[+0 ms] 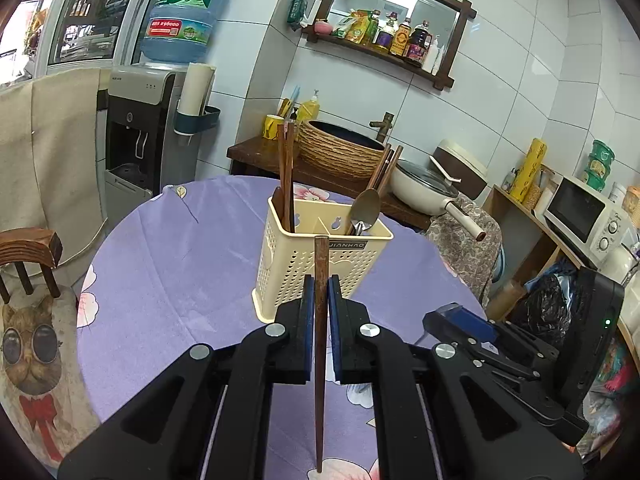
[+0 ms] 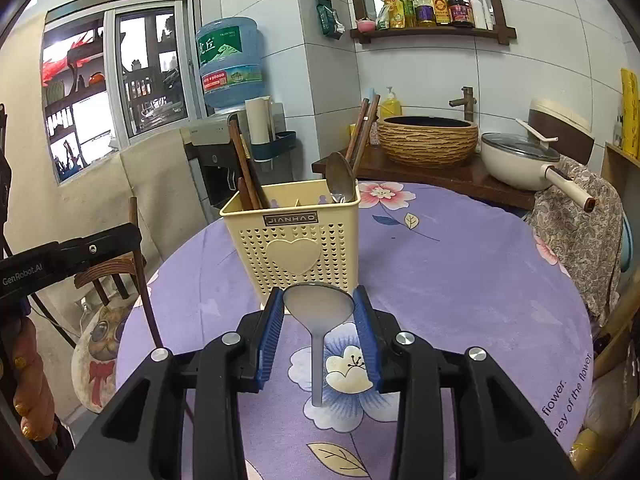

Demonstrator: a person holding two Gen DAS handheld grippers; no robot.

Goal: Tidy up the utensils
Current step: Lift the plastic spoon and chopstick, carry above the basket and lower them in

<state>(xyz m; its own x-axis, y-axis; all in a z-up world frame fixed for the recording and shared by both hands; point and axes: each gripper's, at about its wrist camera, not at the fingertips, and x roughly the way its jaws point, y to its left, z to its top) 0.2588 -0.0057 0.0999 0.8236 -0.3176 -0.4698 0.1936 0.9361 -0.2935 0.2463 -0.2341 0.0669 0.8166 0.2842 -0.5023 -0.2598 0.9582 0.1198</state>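
Observation:
A cream perforated utensil holder (image 1: pixel 320 264) stands on the purple flowered tablecloth (image 1: pixel 168 280); it also shows in the right wrist view (image 2: pixel 296 240). It holds brown chopsticks (image 1: pixel 286 176) on the left and a metal spoon (image 1: pixel 366 206) on the right. My left gripper (image 1: pixel 321 296) is shut on a single brown chopstick (image 1: pixel 320 352), held upright just in front of the holder. My right gripper (image 2: pixel 319 304) is shut on a steel spoon (image 2: pixel 318 304), bowl up, handle hanging down, close before the holder. The left gripper (image 2: pixel 72 256) shows at the left in the right wrist view.
A wooden chair (image 1: pixel 28 256) with a cat cushion stands at the table's left. Behind the table are a water dispenser (image 1: pixel 140 136), a woven basin (image 1: pixel 340 148) on a wooden counter, a white pan (image 1: pixel 424 192) and a microwave (image 1: pixel 580 216).

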